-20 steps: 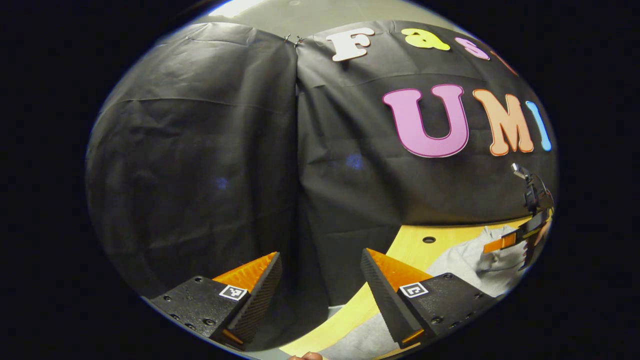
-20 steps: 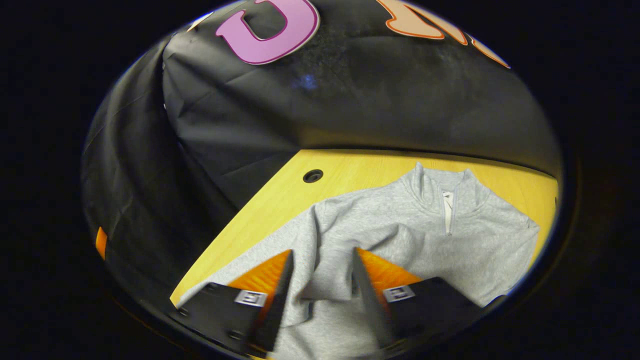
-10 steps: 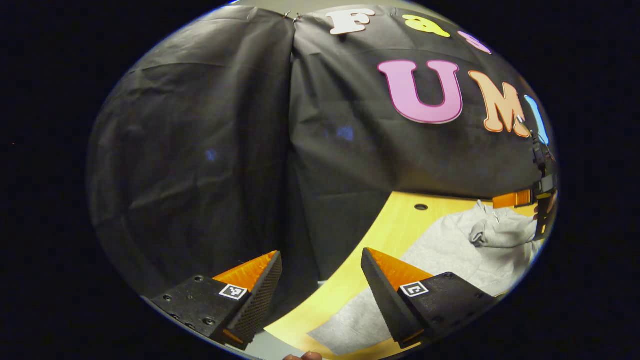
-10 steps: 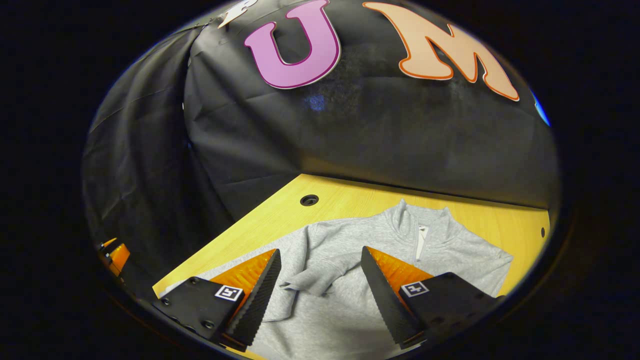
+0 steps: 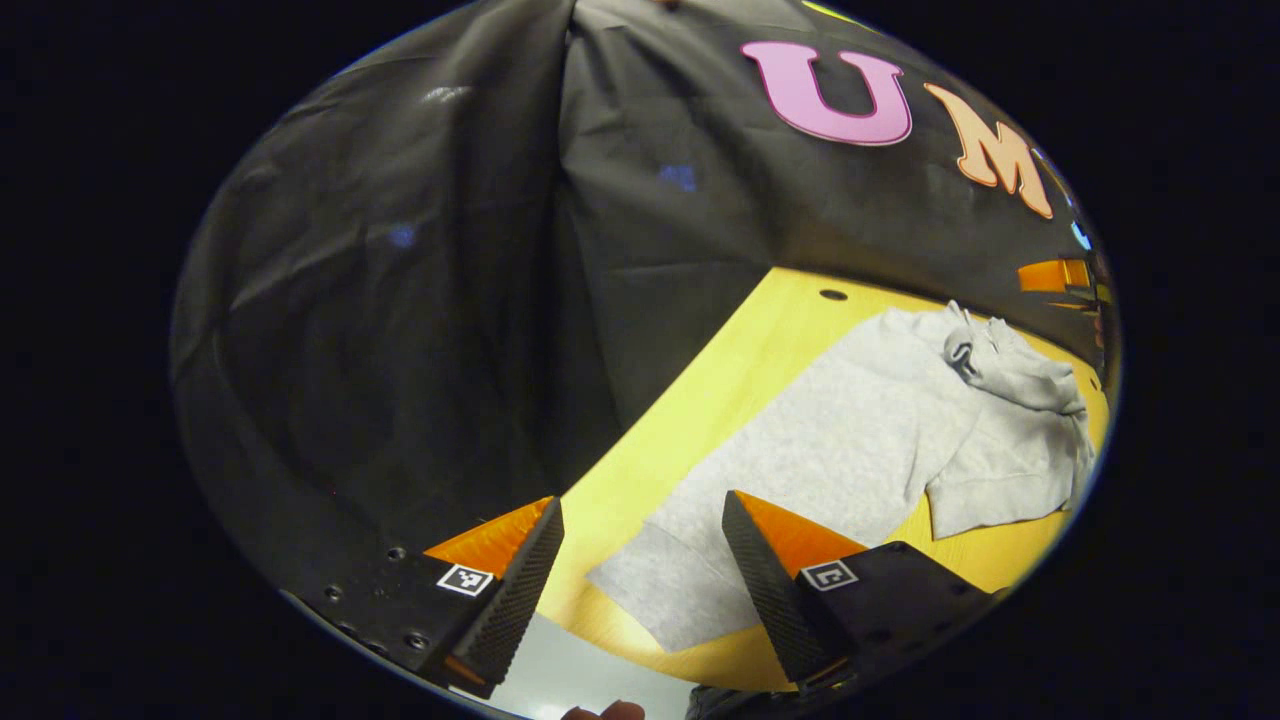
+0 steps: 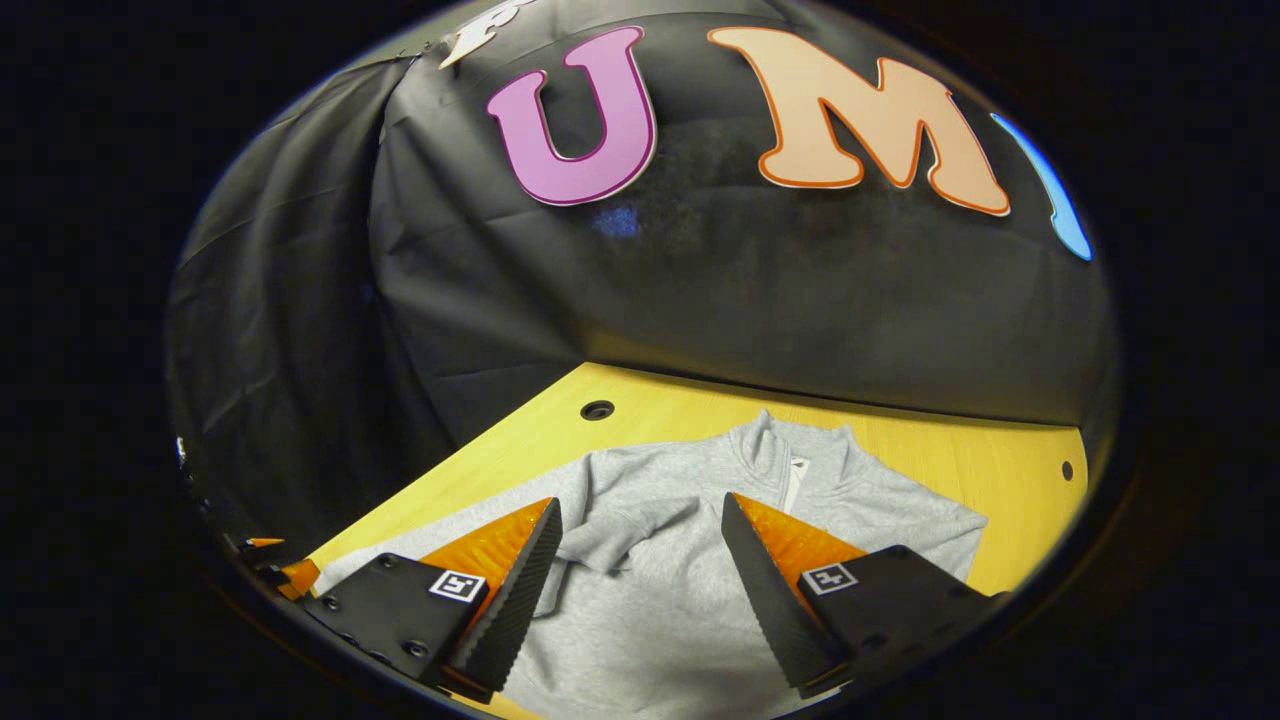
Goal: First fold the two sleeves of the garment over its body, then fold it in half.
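A grey zip-neck sweatshirt lies flat on the yellow table. One sleeve stretches out toward the table's near edge, and its cuff lies just beyond and between the fingers of my left gripper, which is open and holds nothing. The other sleeve lies folded across the sweatshirt's chest below the collar. My right gripper hovers open above that folded sleeve, apart from it. In the left gripper view the right gripper shows at the far right, above the garment.
The booth's black cloth wall stands behind and to the left of the table. Small round holes sit in the tabletop near its back edge. A strip of grey floor shows beyond the near edge.
My right gripper opened, let the sleeve drop onto the chest and drew back upward. My left gripper tilted down, bringing the outstretched sleeve and its cuff into view.
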The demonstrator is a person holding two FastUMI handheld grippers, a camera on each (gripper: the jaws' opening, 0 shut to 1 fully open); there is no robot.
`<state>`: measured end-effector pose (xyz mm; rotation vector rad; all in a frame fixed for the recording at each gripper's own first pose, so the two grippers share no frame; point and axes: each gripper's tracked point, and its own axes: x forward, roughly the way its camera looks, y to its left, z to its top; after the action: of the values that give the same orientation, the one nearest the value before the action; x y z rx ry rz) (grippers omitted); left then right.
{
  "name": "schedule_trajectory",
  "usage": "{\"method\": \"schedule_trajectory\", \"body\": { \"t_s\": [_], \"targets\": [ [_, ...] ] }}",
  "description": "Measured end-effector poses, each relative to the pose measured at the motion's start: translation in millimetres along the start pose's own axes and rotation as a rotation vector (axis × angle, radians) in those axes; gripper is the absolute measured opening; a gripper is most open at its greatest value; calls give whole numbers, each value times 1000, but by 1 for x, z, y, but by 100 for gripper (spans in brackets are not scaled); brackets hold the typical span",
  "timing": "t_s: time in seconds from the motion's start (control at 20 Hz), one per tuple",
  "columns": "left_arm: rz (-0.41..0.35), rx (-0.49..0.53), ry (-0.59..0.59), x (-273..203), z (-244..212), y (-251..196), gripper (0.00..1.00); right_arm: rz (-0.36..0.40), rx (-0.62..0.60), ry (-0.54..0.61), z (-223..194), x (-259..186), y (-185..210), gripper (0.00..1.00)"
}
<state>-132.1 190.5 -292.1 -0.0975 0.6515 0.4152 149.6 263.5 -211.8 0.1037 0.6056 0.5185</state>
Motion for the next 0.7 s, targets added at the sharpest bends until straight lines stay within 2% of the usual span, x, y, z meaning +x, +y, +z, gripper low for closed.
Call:
{"method": "schedule_trajectory", "body": {
  "t_s": [0.35, 0.55, 0.65, 0.7],
  "targets": [
    [-16, -54, 138, 8, -42, -8, 95, -11, 21, -9, 1, -15, -13, 99],
    [-11, -125, 147, 11, -41, -12, 97, -22, 31, -20, 2, -23, -24, 99],
    [-32, -123, 177, 12, -42, -18, 84, -30, 54, -26, 3, -28, -29, 99],
    [-47, -121, 187, 14, -40, -22, 67, -32, 66, -28, 2, -31, -32, 99]
  ]
}}
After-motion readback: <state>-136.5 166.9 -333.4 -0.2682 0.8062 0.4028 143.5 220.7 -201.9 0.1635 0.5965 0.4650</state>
